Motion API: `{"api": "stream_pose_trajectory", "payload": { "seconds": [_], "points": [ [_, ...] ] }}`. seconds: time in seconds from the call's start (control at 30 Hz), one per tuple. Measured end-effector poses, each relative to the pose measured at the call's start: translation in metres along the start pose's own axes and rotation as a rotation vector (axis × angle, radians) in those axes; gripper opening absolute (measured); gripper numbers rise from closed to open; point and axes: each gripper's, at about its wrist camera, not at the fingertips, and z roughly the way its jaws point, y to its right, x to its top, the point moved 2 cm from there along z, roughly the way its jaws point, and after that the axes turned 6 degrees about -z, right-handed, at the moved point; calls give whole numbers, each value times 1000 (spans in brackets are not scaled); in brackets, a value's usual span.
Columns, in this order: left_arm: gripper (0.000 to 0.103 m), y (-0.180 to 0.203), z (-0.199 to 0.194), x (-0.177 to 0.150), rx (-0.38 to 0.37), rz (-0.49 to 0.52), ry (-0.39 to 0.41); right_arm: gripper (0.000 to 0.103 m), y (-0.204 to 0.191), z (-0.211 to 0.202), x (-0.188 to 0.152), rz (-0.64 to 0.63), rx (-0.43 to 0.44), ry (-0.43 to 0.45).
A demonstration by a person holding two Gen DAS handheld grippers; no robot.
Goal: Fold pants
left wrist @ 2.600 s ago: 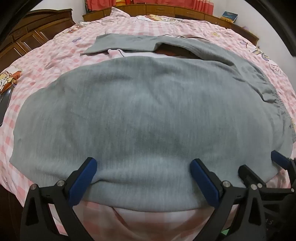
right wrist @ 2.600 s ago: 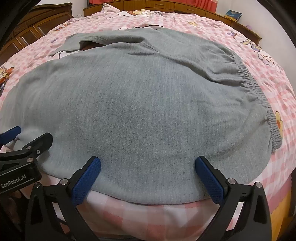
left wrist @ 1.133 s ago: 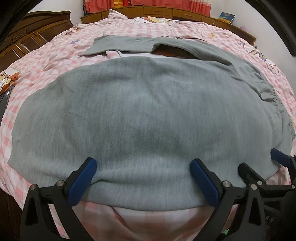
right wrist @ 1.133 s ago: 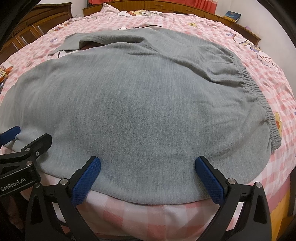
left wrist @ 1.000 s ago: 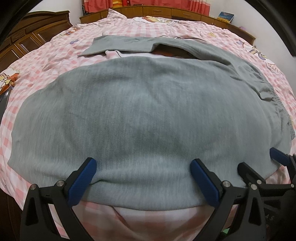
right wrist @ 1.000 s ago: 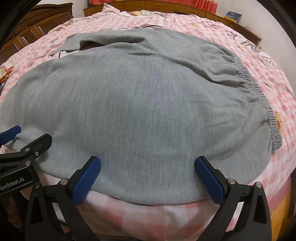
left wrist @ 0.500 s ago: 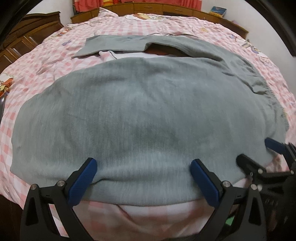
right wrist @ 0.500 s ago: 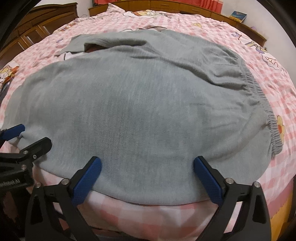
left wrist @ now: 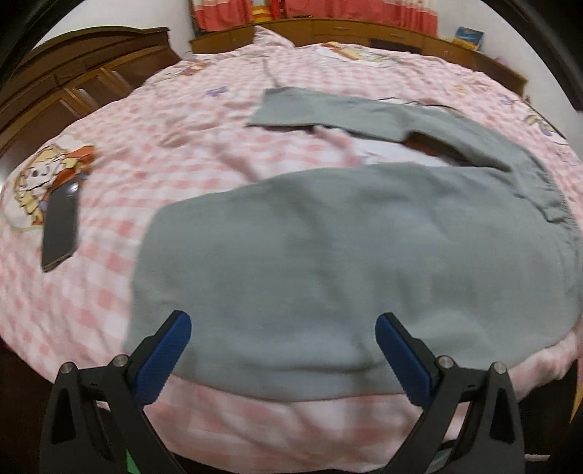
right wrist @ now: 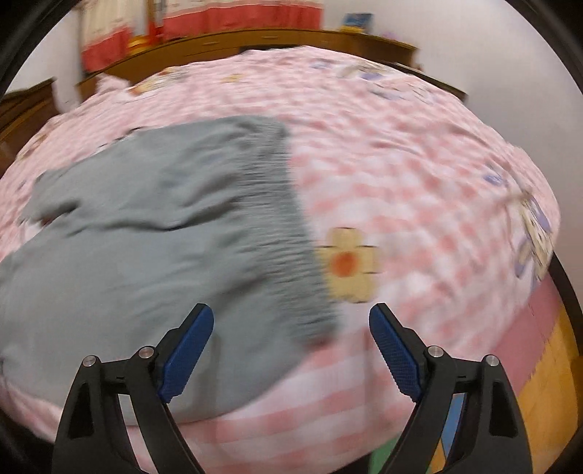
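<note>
Grey pants (left wrist: pixel 346 237) lie spread on the pink checked bed, folded lengthwise, one leg (left wrist: pixel 328 113) angled away at the far side. Their elastic waistband (right wrist: pixel 284 226) is at the right end. My left gripper (left wrist: pixel 283 322) hovers open above the near edge of the pants, close to the leg end, holding nothing. My right gripper (right wrist: pixel 291 310) hangs above the near corner of the waistband; its jaws are closing, the pads are clear of the cloth, and only the corner below shows between them. The right wrist view is motion-blurred.
A dark phone (left wrist: pixel 60 233) lies on the sheet (left wrist: pixel 145 146) left of the pants. A wooden wardrobe (left wrist: pixel 73 98) stands at the left and a wooden headboard (left wrist: pixel 364 32) runs along the back. Right of the bed is coloured floor (right wrist: pixel 546 383).
Both grippers moved apart along the near edge: the left one leftward, bringing the phone into view, the right one rightward to the waistband while rolling. The right gripper has left the left wrist view.
</note>
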Motion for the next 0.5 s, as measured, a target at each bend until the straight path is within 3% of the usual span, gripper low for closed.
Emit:
{"api": "stream_pose_trajectory", "payload": {
  "seconds": [0.1, 0.13, 0.2, 0.27, 0.3, 0.4, 0.5],
  "points": [
    [103, -19, 7, -1, 16, -34, -11, 83, 11, 7, -6, 33, 79, -30],
    [103, -25, 10, -2, 30, -48, -19, 75, 12, 11, -6, 43, 124, -44],
    [103, -34, 18, -4, 66, -64, -31, 70, 15, 15, -7, 67, 156, -56],
    [103, -39, 25, -8, 86, -67, -46, 45, 18, 15, -6, 60, 166, -51],
    [103, -41, 28, -10, 76, -75, -52, 40, 21, 12, -8, 57, 160, -51],
    [103, -47, 33, -14, 53, -117, -65, 36, 36, 15, -9, 111, 202, -65],
    [103, -50, 35, -14, 66, -124, -64, 38, 33, 21, -11, 80, 194, -73]
  ]
}}
